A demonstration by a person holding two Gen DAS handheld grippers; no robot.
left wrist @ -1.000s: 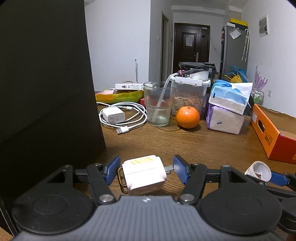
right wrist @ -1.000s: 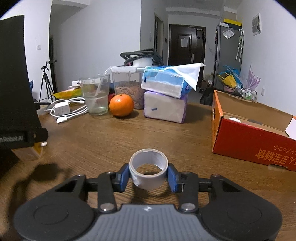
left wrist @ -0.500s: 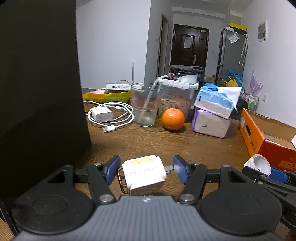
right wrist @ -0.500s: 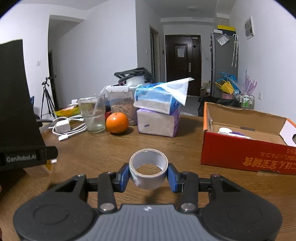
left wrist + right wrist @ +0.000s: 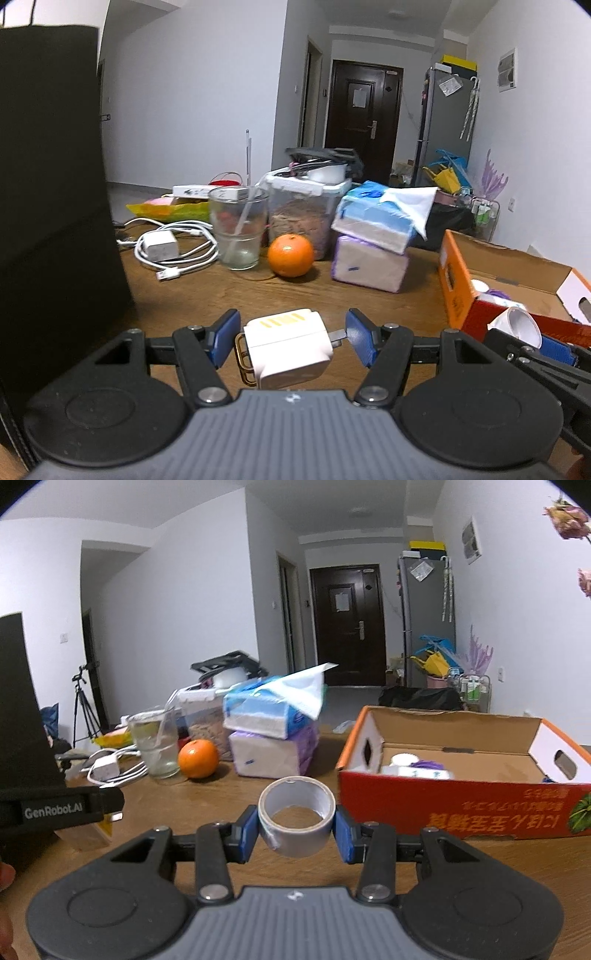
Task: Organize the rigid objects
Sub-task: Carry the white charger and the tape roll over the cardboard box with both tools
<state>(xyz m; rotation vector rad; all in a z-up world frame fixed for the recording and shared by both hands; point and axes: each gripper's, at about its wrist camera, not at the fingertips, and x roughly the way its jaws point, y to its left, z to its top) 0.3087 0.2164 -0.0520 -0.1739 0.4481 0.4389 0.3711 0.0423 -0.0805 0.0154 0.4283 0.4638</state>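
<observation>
Both grippers have swung toward the cardboard box (image 5: 458, 808); right gripper (image 5: 296, 827) pinches the tape roll (image 5: 296, 814), left gripper (image 5: 291, 341) pinches the white charger (image 5: 288, 343); clear the near wall ahead before releasing.

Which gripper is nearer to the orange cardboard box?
Right. The right gripper, holding tape, is just before the box; the left gripper is farther left.

Cluttered wooden table (image 5: 258, 786), orange (image 5: 198, 758)

We cannot read the blurred inverted print on the red cardboard box (image 5: 458, 808). Its white and purple contents (image 5: 417, 770) stay partly hidden behind the front wall. A large black panel (image 5: 51, 206) is cropped at the left edge.
</observation>
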